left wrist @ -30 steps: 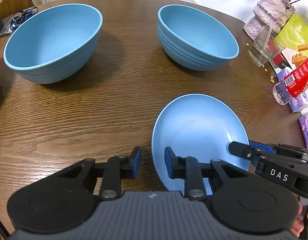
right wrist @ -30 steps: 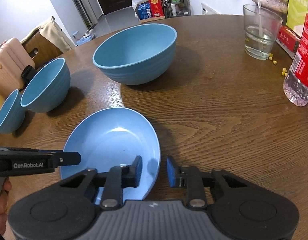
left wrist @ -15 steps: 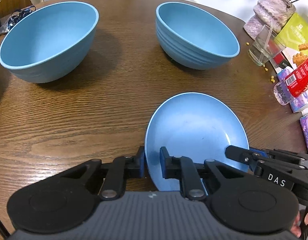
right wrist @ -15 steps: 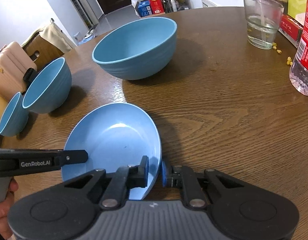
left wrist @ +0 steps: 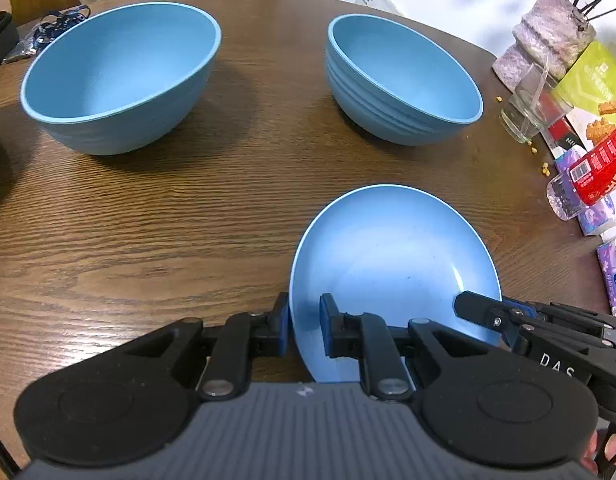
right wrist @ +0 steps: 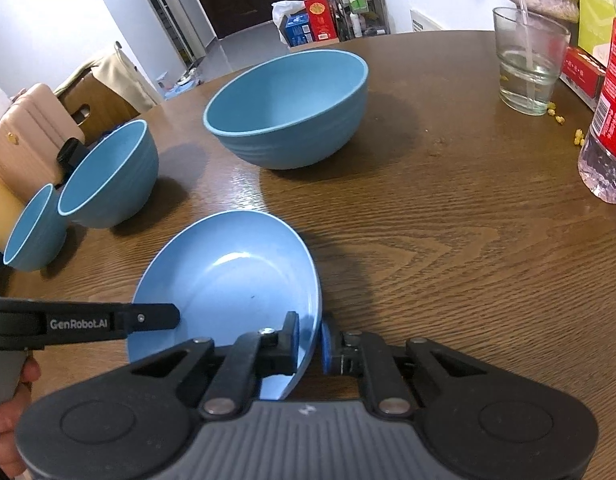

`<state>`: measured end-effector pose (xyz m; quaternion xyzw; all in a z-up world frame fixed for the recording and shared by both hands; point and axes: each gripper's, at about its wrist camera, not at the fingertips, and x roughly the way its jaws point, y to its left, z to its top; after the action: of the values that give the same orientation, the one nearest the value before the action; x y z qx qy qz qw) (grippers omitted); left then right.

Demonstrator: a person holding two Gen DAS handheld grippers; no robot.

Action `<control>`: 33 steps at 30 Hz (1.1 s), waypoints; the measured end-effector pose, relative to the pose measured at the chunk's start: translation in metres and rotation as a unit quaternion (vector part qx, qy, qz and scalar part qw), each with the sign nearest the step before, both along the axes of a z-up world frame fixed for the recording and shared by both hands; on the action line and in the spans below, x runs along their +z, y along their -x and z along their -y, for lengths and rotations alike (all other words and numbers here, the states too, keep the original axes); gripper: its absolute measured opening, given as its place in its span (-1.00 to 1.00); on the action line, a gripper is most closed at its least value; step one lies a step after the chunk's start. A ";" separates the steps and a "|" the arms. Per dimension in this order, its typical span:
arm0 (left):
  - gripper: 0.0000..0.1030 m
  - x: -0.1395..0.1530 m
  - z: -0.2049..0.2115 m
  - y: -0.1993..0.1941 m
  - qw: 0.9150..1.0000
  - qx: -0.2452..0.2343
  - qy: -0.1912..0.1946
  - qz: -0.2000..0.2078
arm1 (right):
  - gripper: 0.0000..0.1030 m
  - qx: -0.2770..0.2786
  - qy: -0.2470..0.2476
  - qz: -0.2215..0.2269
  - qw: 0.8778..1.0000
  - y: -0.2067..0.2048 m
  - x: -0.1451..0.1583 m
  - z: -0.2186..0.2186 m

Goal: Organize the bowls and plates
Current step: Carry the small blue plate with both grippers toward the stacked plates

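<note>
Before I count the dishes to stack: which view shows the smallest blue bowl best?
The right wrist view: the smallest bowl stands whole at the table's left edge, beside a mid-size bowl. The left wrist view shows at most a blue sliver of it at its left border, too little to identify.

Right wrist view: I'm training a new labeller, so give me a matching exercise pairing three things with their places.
Things:
1. plate
2. drinking glass
3. smallest bowl

Places:
A. far right, beside the bottle
B. far left edge
C. rim clamped by both grippers' jaws

Pairs: 1-C, 2-A, 3-B
</note>
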<state>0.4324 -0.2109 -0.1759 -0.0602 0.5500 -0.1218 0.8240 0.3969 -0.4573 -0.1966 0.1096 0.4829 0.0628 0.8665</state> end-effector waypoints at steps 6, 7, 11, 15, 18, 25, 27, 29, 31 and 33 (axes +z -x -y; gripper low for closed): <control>-0.69 0.007 -0.007 0.011 1.000 0.007 -0.001 0.010 | -0.79 0.007 0.000 0.009 1.000 0.006 0.007 -0.007; -0.69 0.009 -0.008 0.013 1.000 0.009 -0.001 0.011 | -0.79 0.009 0.001 0.011 1.000 0.007 0.008 -0.009; -0.69 0.014 -0.015 0.022 1.000 0.016 -0.003 0.016 | -0.79 0.018 -0.001 0.016 1.000 0.013 0.013 -0.015; -0.69 0.020 -0.023 0.033 0.999 0.027 -0.001 0.021 | -0.79 0.030 0.002 0.022 0.999 0.019 0.019 -0.025; -0.69 0.025 -0.033 0.042 0.999 0.036 0.000 0.025 | -0.79 0.039 0.001 0.026 0.999 0.024 0.024 -0.031; -0.69 0.039 -0.052 0.063 0.998 0.053 -0.005 0.038 | -0.79 0.064 -0.002 0.036 0.997 0.035 0.035 -0.049; -0.69 0.042 -0.057 0.067 0.997 0.059 -0.005 0.040 | -0.79 0.071 -0.003 0.039 0.997 0.037 0.038 -0.055; -0.69 0.045 -0.063 0.073 0.997 0.064 -0.007 0.041 | -0.79 0.077 -0.004 0.043 0.996 0.039 0.041 -0.061; -0.69 0.046 -0.069 0.077 0.997 0.068 -0.008 0.043 | -0.79 0.082 -0.004 0.047 0.995 0.042 0.043 -0.066; -0.69 0.048 -0.075 0.082 0.996 0.073 -0.007 0.043 | -0.79 0.088 -0.005 0.050 0.995 0.046 0.045 -0.071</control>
<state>0.3502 -0.1359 -0.1279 -0.0892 0.5094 -0.0601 0.8538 0.3510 -0.3865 -0.1518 0.0677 0.4467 0.1463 0.8801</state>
